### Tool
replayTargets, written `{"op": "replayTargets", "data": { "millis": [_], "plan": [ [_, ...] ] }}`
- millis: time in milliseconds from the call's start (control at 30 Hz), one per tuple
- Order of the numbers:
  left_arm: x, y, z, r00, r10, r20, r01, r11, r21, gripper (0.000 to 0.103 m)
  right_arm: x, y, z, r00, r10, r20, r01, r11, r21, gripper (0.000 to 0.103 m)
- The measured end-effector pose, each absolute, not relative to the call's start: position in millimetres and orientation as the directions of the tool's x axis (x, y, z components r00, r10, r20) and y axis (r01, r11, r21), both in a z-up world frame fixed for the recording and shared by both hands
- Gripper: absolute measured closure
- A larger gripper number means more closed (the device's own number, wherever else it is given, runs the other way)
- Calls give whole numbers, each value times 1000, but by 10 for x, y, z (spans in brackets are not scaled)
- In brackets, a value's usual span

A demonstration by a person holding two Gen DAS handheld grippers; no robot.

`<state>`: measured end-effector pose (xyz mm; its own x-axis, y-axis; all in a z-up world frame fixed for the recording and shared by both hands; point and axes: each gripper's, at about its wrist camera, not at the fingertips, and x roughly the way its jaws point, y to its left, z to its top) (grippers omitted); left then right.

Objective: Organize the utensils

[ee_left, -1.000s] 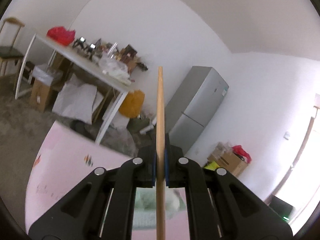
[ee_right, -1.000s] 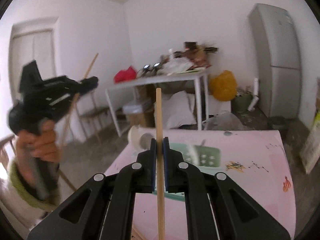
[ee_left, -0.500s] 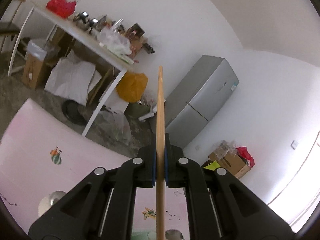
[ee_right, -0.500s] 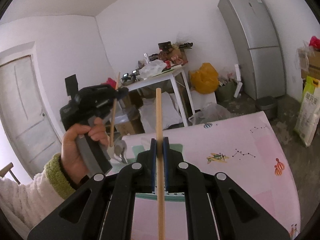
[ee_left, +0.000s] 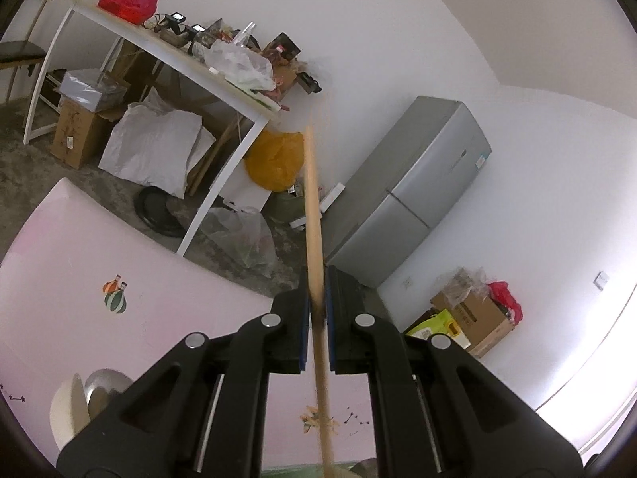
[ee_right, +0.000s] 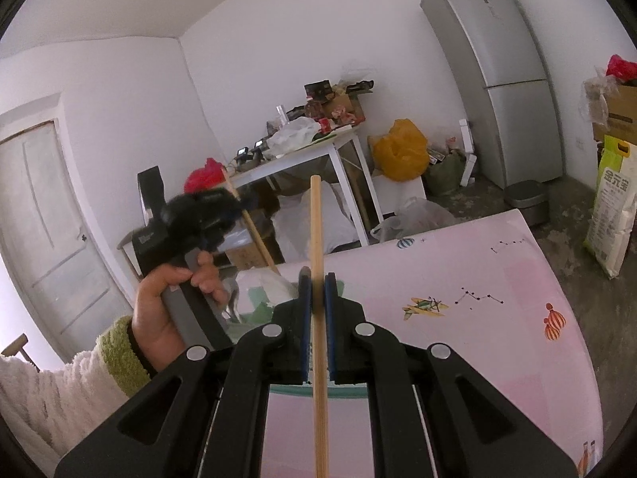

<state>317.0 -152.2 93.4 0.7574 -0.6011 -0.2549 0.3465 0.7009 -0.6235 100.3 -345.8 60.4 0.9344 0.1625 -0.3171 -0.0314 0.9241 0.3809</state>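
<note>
Fingers (ee_left: 296,320) of left gripper (ee_left: 317,318) clamp chopstick (ee_left: 314,215); right gripper (ee_right: 317,318) pinches second chopstick (ee_right: 316,231).

In the right wrist view, the pink table (ee_right: 458,279) lies near, the cluttered desk (ee_right: 302,157) behind it, and the fridge (ee_right: 497,71) far right. A door (ee_right: 43,219) stands far left, a sack (ee_right: 611,215) at right.

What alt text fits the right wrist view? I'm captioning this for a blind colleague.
The right gripper is shut on a wooden chopstick that points up, above a pink table with cartoon prints. At left, the person's left hand holds the left gripper, shut on a second chopstick. Behind stand a cluttered white table and a grey fridge.
</note>
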Motion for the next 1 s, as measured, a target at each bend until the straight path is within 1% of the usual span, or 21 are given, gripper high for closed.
{"op": "replayTargets", "data": {
  "millis": [200, 533, 667, 867, 967, 1000],
  "plan": [
    [3052, -1484, 941, 760, -599, -252, 368, 717, -592, 98, 988, -3491, 620, 937, 156, -312, -23, 921, 389, 96],
    [2660, -1347, 921, 742, -610, -276, 409, 739, -535, 98, 852, -3409, 694, 943, 157, -293, -38, 927, 374, 96],
    [2494, -1222, 995, 754, -599, -270, 422, 756, -500, 98, 774, -3348, 735, 946, 160, -282, -44, 926, 375, 96],
    [2306, -933, 1138, 767, -587, -259, 413, 761, -500, 98, 699, -3239, 794, 946, 179, -269, -66, 922, 381, 96],
    [2199, -769, 1174, 770, -581, -262, 404, 763, -506, 94, 677, -3189, 822, 945, 194, -262, -82, 919, 385, 96],
    [2160, -735, 1183, 771, -578, -267, 399, 765, -505, 90, 667, -3171, 826, 944, 200, -262, -87, 918, 386, 96]
  ]
}}
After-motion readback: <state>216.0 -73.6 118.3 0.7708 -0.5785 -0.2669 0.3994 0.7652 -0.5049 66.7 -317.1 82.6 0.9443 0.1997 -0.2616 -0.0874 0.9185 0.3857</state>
